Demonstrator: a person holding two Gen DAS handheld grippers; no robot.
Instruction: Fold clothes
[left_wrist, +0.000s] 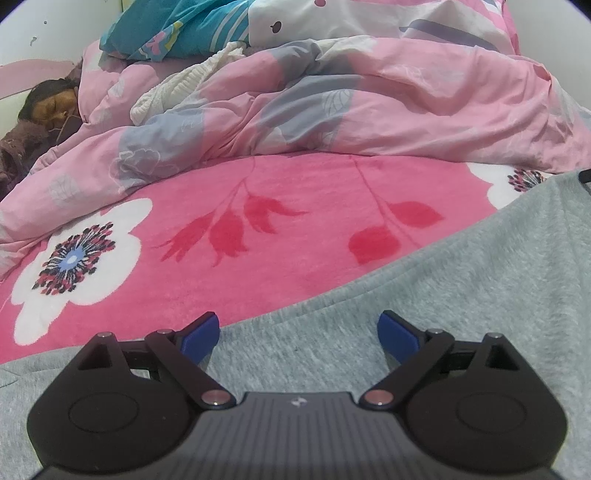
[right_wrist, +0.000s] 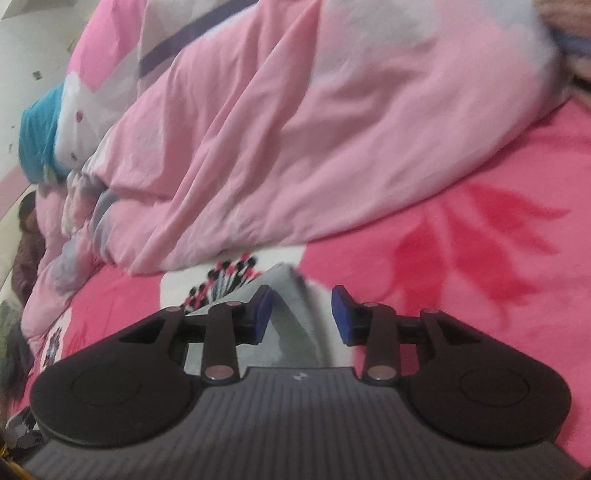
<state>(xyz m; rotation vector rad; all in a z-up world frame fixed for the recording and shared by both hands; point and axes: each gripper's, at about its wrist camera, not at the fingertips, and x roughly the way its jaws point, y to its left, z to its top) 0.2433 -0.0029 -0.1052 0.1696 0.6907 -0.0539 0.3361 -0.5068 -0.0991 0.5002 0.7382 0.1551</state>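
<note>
Grey fleece garment (left_wrist: 461, 295) lies on the pink flowered blanket (left_wrist: 295, 192), under the left gripper (left_wrist: 297, 332), whose jaws stand wide apart and grasp nothing. A grey corner sits between the parted pads of the right gripper (right_wrist: 301, 314), which do not press it. No label or writing can be read.

no readable text, labels or numbers

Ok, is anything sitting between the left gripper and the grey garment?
Nothing visible. The left gripper hangs open directly over the grey garment, which lies spread on the pink flowered blanket. The rumpled duvet sits further back, off the cloth.
</note>
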